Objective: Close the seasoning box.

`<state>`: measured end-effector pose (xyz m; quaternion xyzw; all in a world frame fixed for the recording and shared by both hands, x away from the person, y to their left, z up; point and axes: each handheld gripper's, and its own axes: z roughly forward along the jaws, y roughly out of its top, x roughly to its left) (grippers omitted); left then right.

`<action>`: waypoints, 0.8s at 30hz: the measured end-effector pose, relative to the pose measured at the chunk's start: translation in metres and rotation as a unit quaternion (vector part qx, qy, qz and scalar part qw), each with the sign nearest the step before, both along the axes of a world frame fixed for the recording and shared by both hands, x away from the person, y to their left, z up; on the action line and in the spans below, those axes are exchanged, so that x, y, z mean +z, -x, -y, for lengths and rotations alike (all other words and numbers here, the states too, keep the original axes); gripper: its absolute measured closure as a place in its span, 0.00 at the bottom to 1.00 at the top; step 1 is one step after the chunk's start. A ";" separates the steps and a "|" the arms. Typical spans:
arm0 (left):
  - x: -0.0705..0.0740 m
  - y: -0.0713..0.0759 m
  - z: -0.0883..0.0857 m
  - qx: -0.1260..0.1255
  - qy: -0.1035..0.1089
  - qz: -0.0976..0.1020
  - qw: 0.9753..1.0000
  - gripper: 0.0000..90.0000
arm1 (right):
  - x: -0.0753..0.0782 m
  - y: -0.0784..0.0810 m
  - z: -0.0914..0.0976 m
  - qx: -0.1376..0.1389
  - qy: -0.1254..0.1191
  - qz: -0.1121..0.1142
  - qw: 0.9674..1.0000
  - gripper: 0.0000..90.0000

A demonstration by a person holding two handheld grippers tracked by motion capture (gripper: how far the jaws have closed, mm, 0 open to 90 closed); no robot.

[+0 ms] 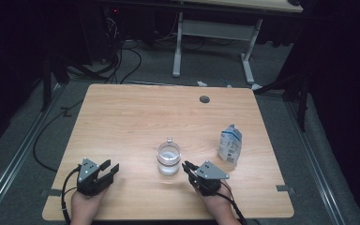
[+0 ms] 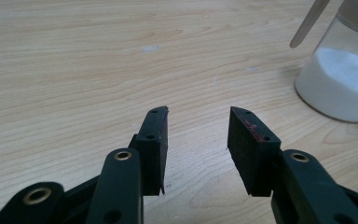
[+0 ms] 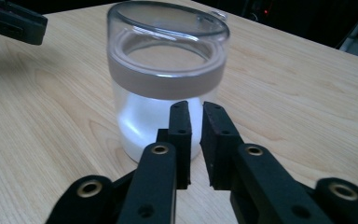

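Lower centre of the high view, the glass jar stands on the counter; right claw narrow beside it, left claw wide, empty

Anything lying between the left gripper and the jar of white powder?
No. In the high view, bare table runs from the left gripper to the jar; the left gripper view shows the same.

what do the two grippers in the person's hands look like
Both are black two-jaw tools. The left gripper and right gripper each carry a grey three-cornered plate on top, and a black cable trails back from each past the wrist. Close up, the jaws end in flat black rectangular pads with small screw holes; brass-coloured rivets sit in the linkage. One left pad has reddish marks. No sleeves show.
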<state>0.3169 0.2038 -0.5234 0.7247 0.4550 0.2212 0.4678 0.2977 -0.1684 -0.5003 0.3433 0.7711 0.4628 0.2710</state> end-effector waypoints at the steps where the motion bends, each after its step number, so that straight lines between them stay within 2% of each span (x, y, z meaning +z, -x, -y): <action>1: 0.000 0.000 0.002 -0.003 -0.001 -0.001 1.000 0.65 | 0.000 0.000 0.002 -0.003 0.000 -0.003 1.000 0.89; 13: -0.001 -0.008 0.022 -0.032 -0.004 -0.001 0.999 0.65 | -0.005 0.005 0.036 -0.046 -0.002 -0.010 0.999 0.80; 19: 0.000 -0.010 0.027 -0.038 -0.006 0.000 0.999 0.65 | -0.001 0.008 0.065 -0.078 -0.015 -0.008 0.997 0.79; 24: 0.000 -0.009 0.026 -0.037 -0.004 0.001 0.999 0.65 | 0.002 0.015 0.094 -0.109 -0.022 -0.005 0.994 0.78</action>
